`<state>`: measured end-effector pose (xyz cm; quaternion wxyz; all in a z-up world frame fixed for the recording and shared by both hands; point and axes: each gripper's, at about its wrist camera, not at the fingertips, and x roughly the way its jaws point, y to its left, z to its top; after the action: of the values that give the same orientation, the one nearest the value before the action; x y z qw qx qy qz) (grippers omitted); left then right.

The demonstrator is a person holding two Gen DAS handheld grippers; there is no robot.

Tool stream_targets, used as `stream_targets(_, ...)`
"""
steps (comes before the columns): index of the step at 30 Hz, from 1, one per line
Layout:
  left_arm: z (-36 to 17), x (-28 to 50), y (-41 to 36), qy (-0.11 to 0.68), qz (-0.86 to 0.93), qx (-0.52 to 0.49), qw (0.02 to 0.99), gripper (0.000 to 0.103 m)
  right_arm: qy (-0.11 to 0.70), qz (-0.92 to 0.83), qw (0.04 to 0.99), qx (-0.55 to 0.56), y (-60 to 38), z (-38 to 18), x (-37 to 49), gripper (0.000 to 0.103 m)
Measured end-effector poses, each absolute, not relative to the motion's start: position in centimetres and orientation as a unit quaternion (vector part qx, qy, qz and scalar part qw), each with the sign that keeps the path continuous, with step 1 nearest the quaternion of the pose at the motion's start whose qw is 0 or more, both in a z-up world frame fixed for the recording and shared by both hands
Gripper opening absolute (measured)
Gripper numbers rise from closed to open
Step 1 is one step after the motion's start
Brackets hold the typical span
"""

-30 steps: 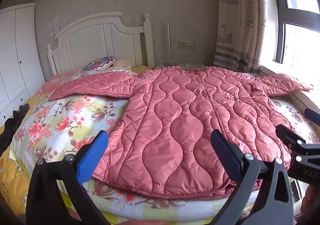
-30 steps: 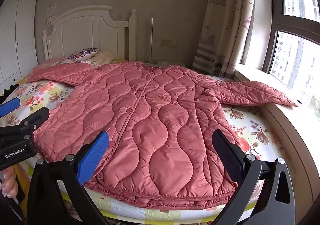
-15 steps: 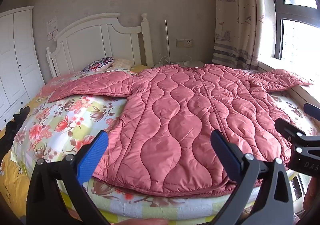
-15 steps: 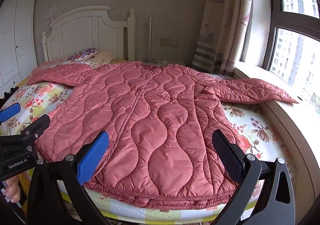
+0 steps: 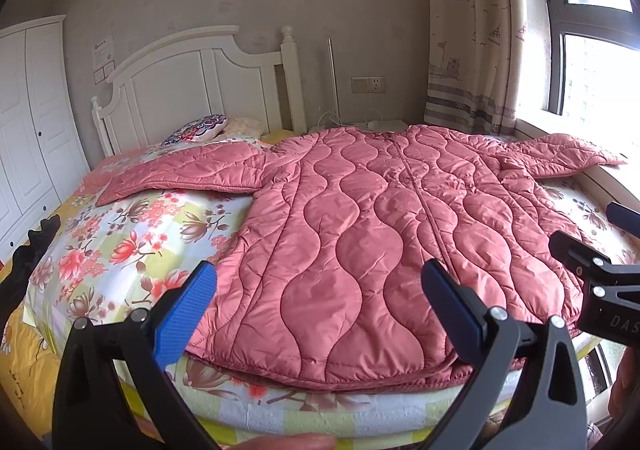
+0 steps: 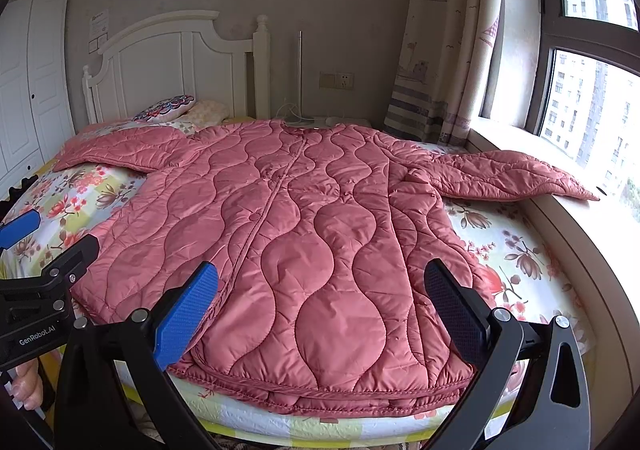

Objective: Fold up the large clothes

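Observation:
A large pink quilted coat (image 5: 360, 234) lies flat and face up on the bed, hem toward me, both sleeves spread out sideways. It also shows in the right wrist view (image 6: 304, 234). Its left sleeve (image 5: 180, 174) points toward the headboard side; its right sleeve (image 6: 516, 178) reaches the windowsill. My left gripper (image 5: 318, 302) is open and empty, hovering in front of the hem. My right gripper (image 6: 320, 302) is open and empty, also in front of the hem, further right. Each gripper shows at the edge of the other's view.
The bed has a floral sheet (image 5: 120, 242), a white headboard (image 5: 192, 82) and pillows (image 5: 198, 128) at the far end. A white wardrobe (image 5: 28, 122) stands left. A curtain (image 6: 436, 50), window and sill (image 6: 580, 226) run along the right.
Both grippers have drawn back and risen slightly, so more of the coat and the bed's front edge shows. The coat has not moved. Both stay open.

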<state>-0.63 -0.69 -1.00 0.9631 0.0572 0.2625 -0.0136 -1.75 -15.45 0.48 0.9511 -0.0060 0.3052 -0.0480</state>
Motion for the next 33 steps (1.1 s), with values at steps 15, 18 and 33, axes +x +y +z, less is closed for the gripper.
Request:
stream_targets(15,-1.07,-0.64,-0.77,0.263,-0.013,0.058,0.963,0.101,0.307,-0.047,0.95,-0.005,-15.43,0.11,-1.76,0.099)
stream_targets(18,-1.1,-0.7,-0.75,0.263,-0.013,0.058,0.963,0.101,0.307,-0.048,0.95,-0.005,-15.47,0.18,-1.7,0.099)
stream_targets(33,-1.09,-0.67,-0.83,0.263,-0.013,0.06,0.963,0.101,0.312,-0.045,0.949,-0.003,-15.26,-0.2,-1.65,0.099)
